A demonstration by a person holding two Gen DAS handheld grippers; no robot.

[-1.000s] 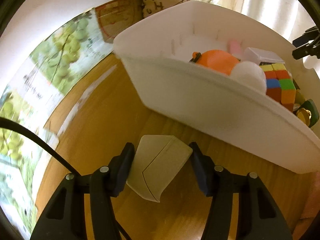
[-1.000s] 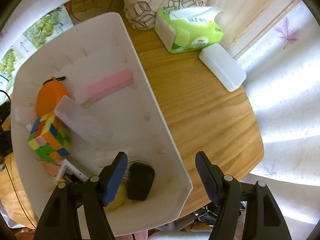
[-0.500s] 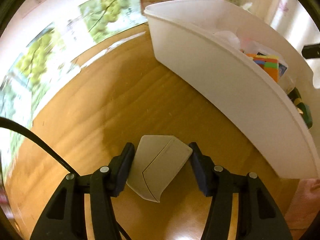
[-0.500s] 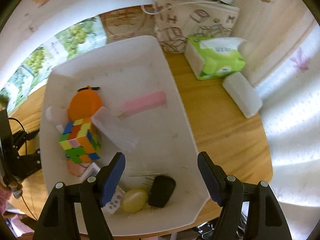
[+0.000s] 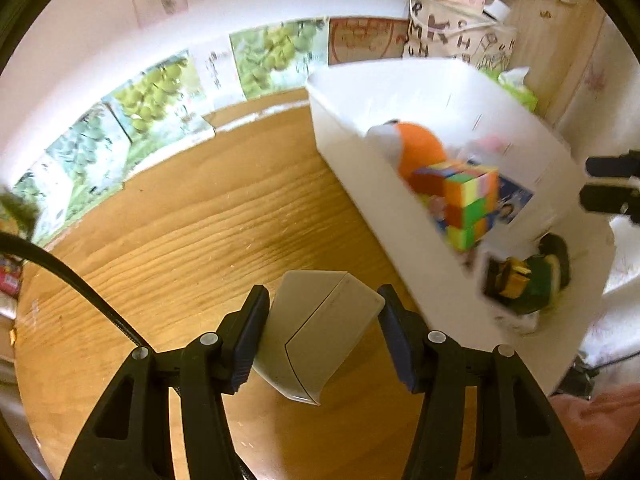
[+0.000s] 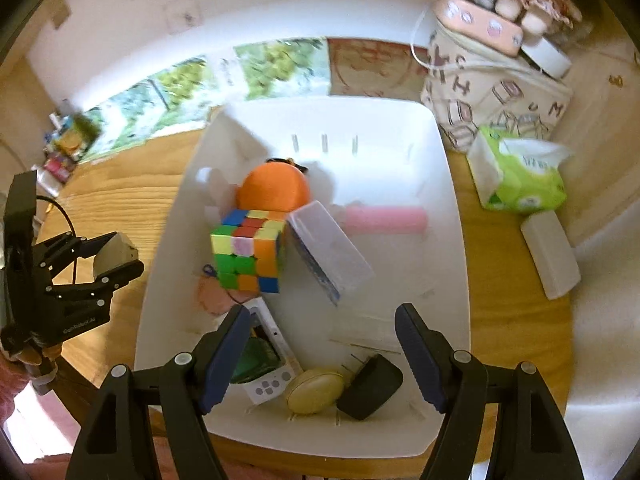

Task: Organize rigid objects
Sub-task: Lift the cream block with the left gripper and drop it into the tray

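Observation:
My left gripper (image 5: pixel 324 308) is shut on a small grey-beige box (image 5: pixel 320 328), held tilted above the wooden table (image 5: pixel 200 220), left of the white bin (image 5: pixel 380 200). The right wrist view shows that left gripper (image 6: pixel 118 258) with the box (image 6: pixel 114 250) beside the bin's left wall. My right gripper (image 6: pixel 322 320) hangs open above the bin (image 6: pixel 400 152) with nothing between its fingers. In the bin lie an orange ball-like toy (image 6: pixel 274 188), a colour cube (image 6: pixel 248 256), a clear plastic case (image 6: pixel 328 256), a pink bar (image 6: pixel 384 220), a black object (image 6: pixel 370 386) and a beige oval (image 6: pixel 314 392).
A green tissue pack (image 6: pixel 520 176), a white case (image 6: pixel 552 256) and a lettered cloth bag (image 6: pixel 492 96) stand right of the bin. Grape posters (image 5: pixel 160 96) line the wall behind the table. The table's edge runs just below the bin's near rim.
My left gripper rose and rolled with the box, so the bin's inside now shows. My right gripper lifted and rolled; the bin sits centred under it and the black object is lower in view.

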